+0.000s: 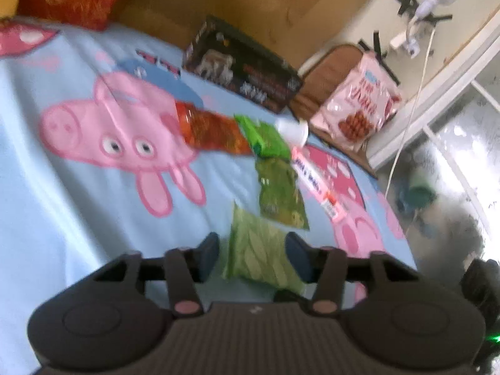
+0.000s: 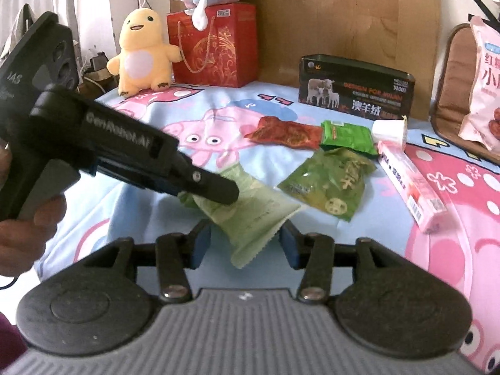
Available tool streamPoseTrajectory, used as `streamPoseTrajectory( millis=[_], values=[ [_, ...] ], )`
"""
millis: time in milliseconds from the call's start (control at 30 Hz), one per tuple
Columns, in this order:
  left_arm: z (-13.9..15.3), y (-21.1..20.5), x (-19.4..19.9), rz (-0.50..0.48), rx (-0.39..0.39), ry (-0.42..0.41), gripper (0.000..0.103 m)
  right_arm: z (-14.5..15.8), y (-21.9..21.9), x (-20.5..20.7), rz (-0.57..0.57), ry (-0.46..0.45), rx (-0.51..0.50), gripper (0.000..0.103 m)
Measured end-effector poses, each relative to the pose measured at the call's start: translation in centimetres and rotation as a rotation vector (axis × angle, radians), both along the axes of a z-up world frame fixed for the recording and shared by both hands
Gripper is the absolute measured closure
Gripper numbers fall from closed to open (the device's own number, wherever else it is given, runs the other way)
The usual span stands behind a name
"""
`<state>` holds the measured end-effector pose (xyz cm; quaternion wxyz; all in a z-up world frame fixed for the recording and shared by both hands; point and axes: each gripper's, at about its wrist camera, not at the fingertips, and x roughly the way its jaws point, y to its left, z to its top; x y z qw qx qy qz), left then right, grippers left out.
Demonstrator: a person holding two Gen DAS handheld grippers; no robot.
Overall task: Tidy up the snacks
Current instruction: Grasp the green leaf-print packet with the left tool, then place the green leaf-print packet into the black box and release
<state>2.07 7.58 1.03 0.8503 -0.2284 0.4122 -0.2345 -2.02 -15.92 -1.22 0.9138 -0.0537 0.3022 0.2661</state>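
A pale green snack packet [image 1: 256, 256] [image 2: 250, 215] lies on the blue cartoon bedsheet [image 1: 62, 187]. My left gripper [image 1: 253, 250] is open, its pads on either side of the packet. My right gripper [image 2: 245, 243] is open around the packet's near crimped end. In the right wrist view the left gripper's fingertip [image 2: 218, 190] hovers over the packet's far end. Beyond it lie a dark green packet [image 1: 279, 193] [image 2: 328, 184], a bright green packet [image 1: 265, 139] [image 2: 347, 139], a red-orange packet [image 1: 209, 128] [image 2: 287, 136] and a long pink box [image 1: 318, 184] [image 2: 409, 184].
A white cup [image 2: 390, 129] lies by the bright green packet. A black tin [image 2: 356, 90] stands at the headboard. A big pink bag [image 2: 484, 87] rests on a brown chair at the right. A yellow plush [image 2: 140, 53] and a red gift bag [image 2: 215, 43] stand at the back left.
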Motion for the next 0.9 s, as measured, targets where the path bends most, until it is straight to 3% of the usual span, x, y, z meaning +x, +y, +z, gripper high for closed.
streamPoseTrajectory(
  millis=[133,333,367,433,500,700,900],
  values=[
    [0.7,0.7,0.0,0.020,0.015,-0.020,0.047,-0.2,-1.3,-0.4,-0.039,-0.021,0.026,0.028],
    [-0.6,-1.1,0.5,-0.030,0.058,0.001,0.047,-1.2,-1.1,0.0,-0.019,0.010,0.036,0.029],
    [-0.6,-1.5,0.5,-0.042,0.078,-0.012,0.049,-1.2,-0.9,-0.1,-0.014,0.000,0.035,0.030],
    [-0.6,-1.9,0.6,-0.074,0.068,0.000,0.060,-1.3,-0.5,0.1,0.007,-0.016,0.025,0.053],
    [-0.4,-2.2,0.8,-0.074,0.053,0.027,0.061,-1.2,-0.4,0.3,0.028,-0.017,0.034,0.063],
    [3.3,-3.1,2.1,-0.080,0.049,-0.055,0.061,0.6,-1.3,1.0,0.030,-0.104,0.069,0.066],
    [7.2,-5.5,7.7,-0.105,0.081,-0.120,0.060,3.6,-3.0,4.9,0.004,-0.175,0.092,0.065]
  ],
)
